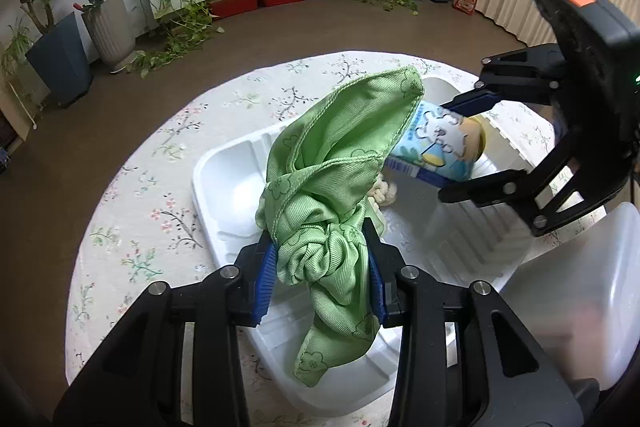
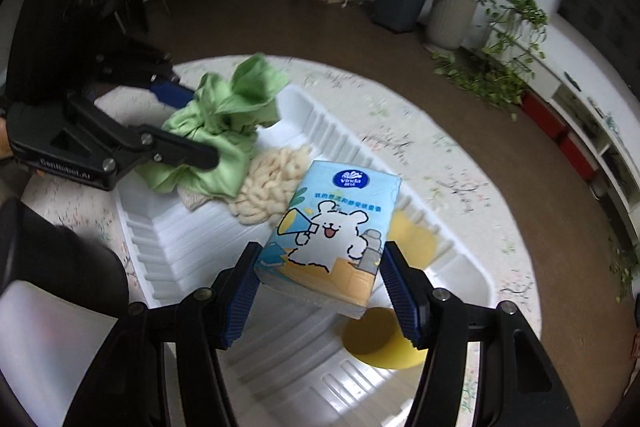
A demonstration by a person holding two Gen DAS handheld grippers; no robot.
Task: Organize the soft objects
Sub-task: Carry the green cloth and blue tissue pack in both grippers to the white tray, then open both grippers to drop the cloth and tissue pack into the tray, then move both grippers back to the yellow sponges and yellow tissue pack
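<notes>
Bunched between the blue pads of the left claw (image 1: 322, 267), one green cloth (image 1: 340, 163) was clamped at its knotted middle, one loose end rising away from the camera and the other hanging down toward the white foam tray (image 1: 224, 179). That claw was nearly closed on the fabric. The right claw (image 2: 320, 291) stood partly open around one pale blue tissue pack (image 2: 332, 227), pads pressing its two long sides, its long axis running away from the camera and tilted over the tray. Both held things hung above the tray, which lay on the round, floral-clothed worktop (image 1: 160, 155). In the tray lay one cream, nubbly mitt-like piece (image 2: 272, 183) just beside the cloth, and two yellow sponges (image 2: 380, 343) showed under the pack.
</notes>
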